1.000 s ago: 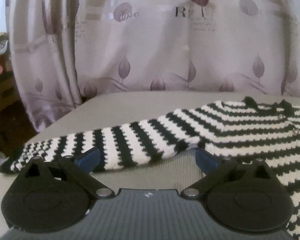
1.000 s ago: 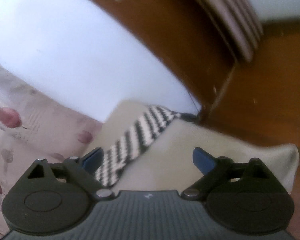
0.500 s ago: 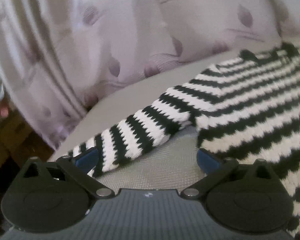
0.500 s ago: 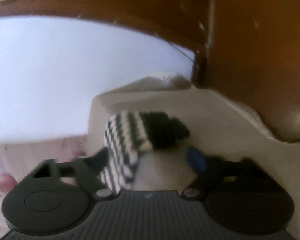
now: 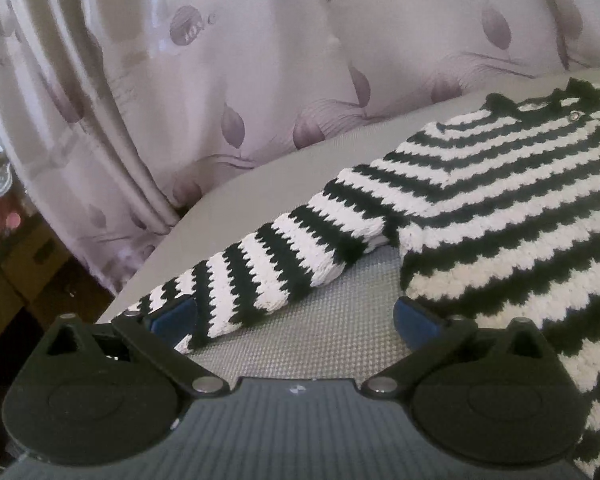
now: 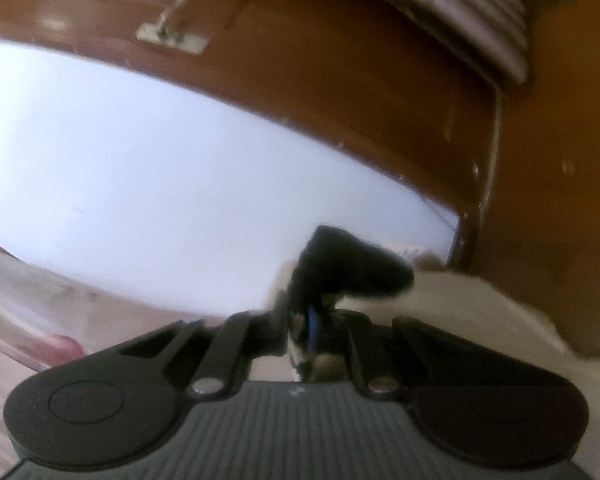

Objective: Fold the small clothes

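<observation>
Left wrist view: our left gripper (image 5: 296, 320) spreads its fingers wide over the striped sweater (image 5: 480, 208) sleeve. Our right gripper (image 6: 310, 320) has just closed, apparently pinching the blurred dark cuff (image 6: 348, 264).

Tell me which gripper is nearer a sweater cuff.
Right. The right gripper is shut on a black cuff; the left gripper is open beside the other sleeve.

The chunky black-and-white striped knit sweater (image 5: 480, 200) looks rough; the grey bench (image 5: 332, 340) finely dimpled, matt; brown wooden door (image 6: 340, 92) glossy.
</observation>
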`<state>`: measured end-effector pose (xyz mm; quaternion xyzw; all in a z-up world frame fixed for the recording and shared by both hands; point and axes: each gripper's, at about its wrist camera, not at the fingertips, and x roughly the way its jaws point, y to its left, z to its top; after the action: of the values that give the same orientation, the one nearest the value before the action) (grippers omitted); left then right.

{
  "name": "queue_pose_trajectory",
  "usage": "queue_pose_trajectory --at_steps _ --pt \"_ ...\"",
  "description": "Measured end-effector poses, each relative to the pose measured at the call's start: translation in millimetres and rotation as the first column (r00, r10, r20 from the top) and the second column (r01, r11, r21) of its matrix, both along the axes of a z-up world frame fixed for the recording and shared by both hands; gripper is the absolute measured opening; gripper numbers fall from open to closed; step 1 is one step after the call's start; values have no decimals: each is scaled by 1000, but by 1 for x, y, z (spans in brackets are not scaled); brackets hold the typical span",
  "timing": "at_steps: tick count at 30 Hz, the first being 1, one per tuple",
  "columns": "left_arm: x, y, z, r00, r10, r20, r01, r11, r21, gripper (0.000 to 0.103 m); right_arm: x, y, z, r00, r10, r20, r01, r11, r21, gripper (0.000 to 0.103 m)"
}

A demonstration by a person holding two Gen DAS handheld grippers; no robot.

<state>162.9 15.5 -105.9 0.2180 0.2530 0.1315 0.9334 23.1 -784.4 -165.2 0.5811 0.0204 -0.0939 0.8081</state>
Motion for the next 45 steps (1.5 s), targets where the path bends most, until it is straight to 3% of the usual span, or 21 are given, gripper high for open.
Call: queue_pose_trajectory --at_steps 4,8,10,13,15,17,20,22,24,27,29,32,33,37,38,39,40,41,42,44,45 --pt "-2 -1 1 1000 -15 12 15 1000 -1 103 -52 37 -3 999 -33 -6 34 998 54 9" --pt "-3 2 2 1000 -18 17 18 1000 -26 103 -70 59 -46 985 -72 -157 89 990 105 8" --pt "-4 4 4 999 -22 24 23 999 -41 103 -81 65 -63 987 -77 -142 96 986 133 6" --pt "-6 6 6 999 -28 32 30 998 -58 103 -89 67 -64 988 -94 -121 112 981 156 16" --pt "-10 7 7 998 -44 44 47 996 -74 103 -98 71 -65 992 -80 -98 98 975 197 35" --pt "-16 10 11 995 -76 59 82 991 -104 103 -110 88 -58 995 -75 -72 86 983 161 40" --pt "-26 18 23 986 -167 20 166 954 -250 103 -112 129 -31 995 50 -85 -53 998 -36 40" --pt "-38 23 29 971 -239 12 227 905 -359 103 -101 162 -10 975 190 -114 -209 959 -193 40" --pt "-50 20 31 951 -310 -1 282 867 -412 103 -82 207 6 926 323 -195 -373 864 -339 43" --pt "-63 11 30 915 -400 -45 341 829 -442 103 -53 257 12 878 375 -297 -475 759 -446 53" --pt "-71 5 26 901 -429 -70 362 829 -427 103 -48 281 6 864 372 -340 -498 734 -462 54" --pt "-84 8 23 918 -393 -62 343 861 -375 103 -32 307 8 833 383 -399 -548 674 -496 68" --pt "-87 16 23 923 -382 -52 331 854 -401 103 -32 314 5 827 375 -420 -556 660 -505 74" --pt "-84 41 17 934 -340 -107 225 796 -562 103 -16 332 3 787 395 -474 -610 615 -499 75" --pt "-82 44 11 933 -331 -140 191 786 -588 103 -15 337 1 782 405 -475 -619 593 -514 73" --pt "-79 46 7 931 -324 -172 159 779 -607 103 -12 343 -1 768 427 -476 -638 567 -521 66" --pt "-82 46 6 936 -317 -152 166 779 -605 101 -12 347 -1 765 433 -477 -643 553 -530 56" --pt "-84 45 6 934 -325 -147 170 768 -617 100 -11 349 -1 761 435 -481 -648 548 -530 27" --pt "-86 42 5 929 -345 -135 189 756 -626 96 -7 349 -3 749 452 -484 -661 552 -509 21" --pt "-90 33 6 923 -365 -123 218 759 -613 65 -4 348 -6 741 484 -465 -670 566 -480 18" --pt "-90 29 7 924 -362 -125 223 774 -592 20 -6 346 -4 741 487 -463 -671 567 -478 17"
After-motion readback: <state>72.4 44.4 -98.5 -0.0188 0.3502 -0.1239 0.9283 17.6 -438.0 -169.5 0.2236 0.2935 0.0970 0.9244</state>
